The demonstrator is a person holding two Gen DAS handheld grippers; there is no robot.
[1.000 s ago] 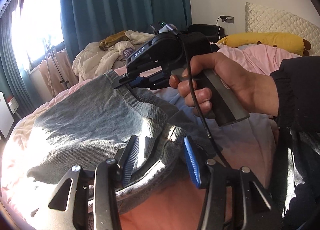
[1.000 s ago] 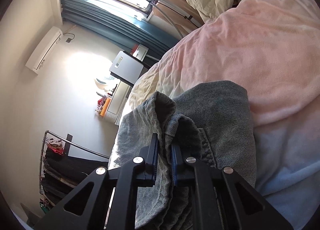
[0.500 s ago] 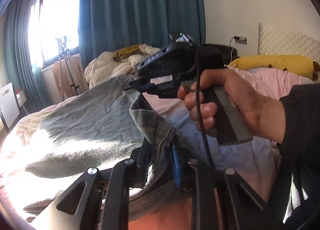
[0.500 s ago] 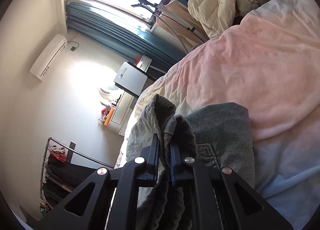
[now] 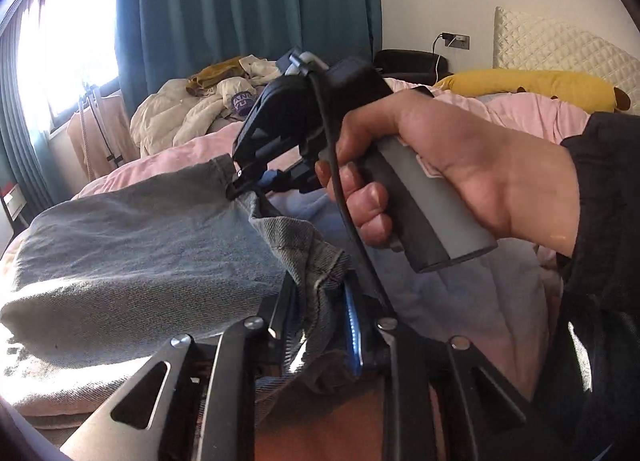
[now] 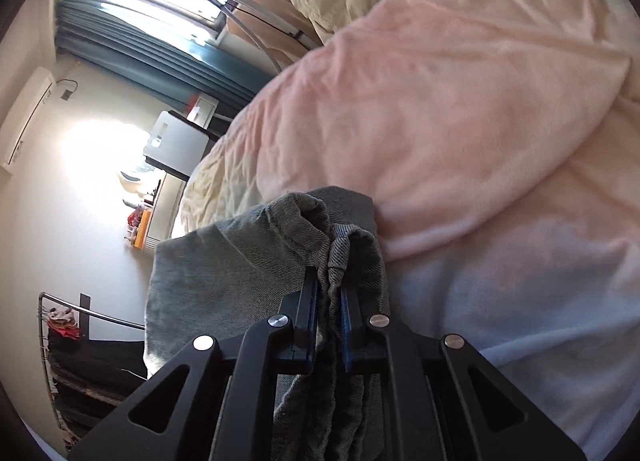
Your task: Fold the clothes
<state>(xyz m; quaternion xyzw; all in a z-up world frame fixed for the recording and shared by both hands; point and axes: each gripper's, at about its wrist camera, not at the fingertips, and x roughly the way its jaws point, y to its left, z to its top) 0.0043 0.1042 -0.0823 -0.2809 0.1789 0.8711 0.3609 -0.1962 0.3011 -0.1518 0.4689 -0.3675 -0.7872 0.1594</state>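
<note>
Grey denim jeans (image 5: 132,253) lie on a pink blanket (image 5: 172,159) on the bed. My left gripper (image 5: 318,307) is shut on a bunched fold of the jeans' waistband at the near edge. A hand (image 5: 436,173) holds my right gripper (image 5: 250,185) farther back, and it pinches the far corner of the same waistband. In the right wrist view the right gripper (image 6: 330,301) is shut on a gathered wad of the jeans (image 6: 240,273), with the pink blanket (image 6: 460,109) beyond it. The waistband hangs stretched between the two grips.
A heap of cream bedding and clothes (image 5: 200,109) sits at the far end of the bed before teal curtains (image 5: 248,5). A yellow pillow (image 5: 528,85) lies by the quilted headboard. A clothes rack (image 6: 72,325) and a white cabinet (image 6: 176,145) stand beside the bed.
My left gripper closed onto the waistband fold, which had lain loose between open fingers. Both grippers shifted with the jeans, and the right one rolled a little.
</note>
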